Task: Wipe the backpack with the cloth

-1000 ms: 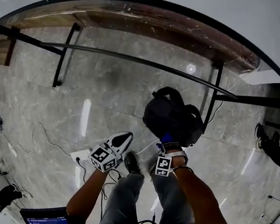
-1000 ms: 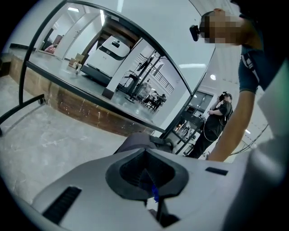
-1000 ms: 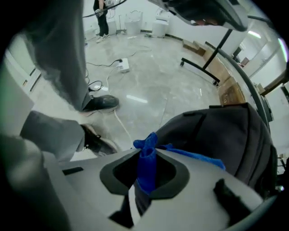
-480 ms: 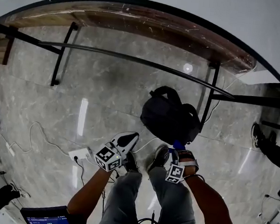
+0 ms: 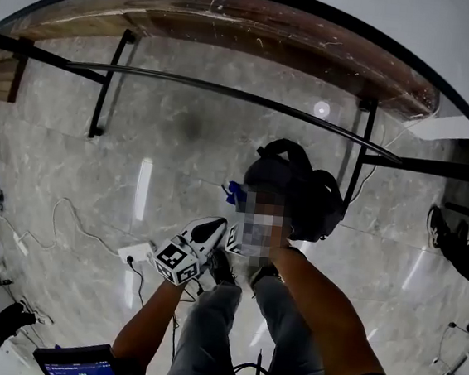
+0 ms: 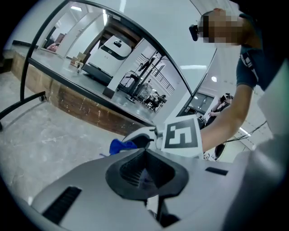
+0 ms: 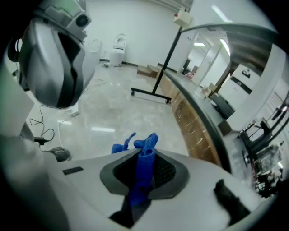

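Observation:
A black backpack (image 5: 297, 191) sits on the grey stone floor by a rack leg. My right gripper (image 5: 234, 212) hangs just left of the backpack, shut on a bunched blue cloth (image 5: 234, 192); a mosaic patch covers part of that hand. In the right gripper view the blue cloth (image 7: 144, 168) stands pinched between the dark pads of the right gripper (image 7: 145, 158). My left gripper (image 5: 211, 232) stays low beside my legs, jaws together with nothing in them. The left gripper view looks past the left gripper (image 6: 145, 168) to the right gripper's marker cube (image 6: 182, 136) and the cloth (image 6: 120, 145).
A black metal rail (image 5: 227, 97) on thin legs crosses the floor in front of a long wooden bench (image 5: 258, 39). A white power strip (image 5: 134, 256) and cables lie at the left. My shoes (image 5: 220, 268) stand below the grippers. Another person's shoe (image 5: 437, 227) is at right.
My right gripper rose and swung left from the backpack's near edge to its left side, still holding the cloth. The left gripper stayed put.

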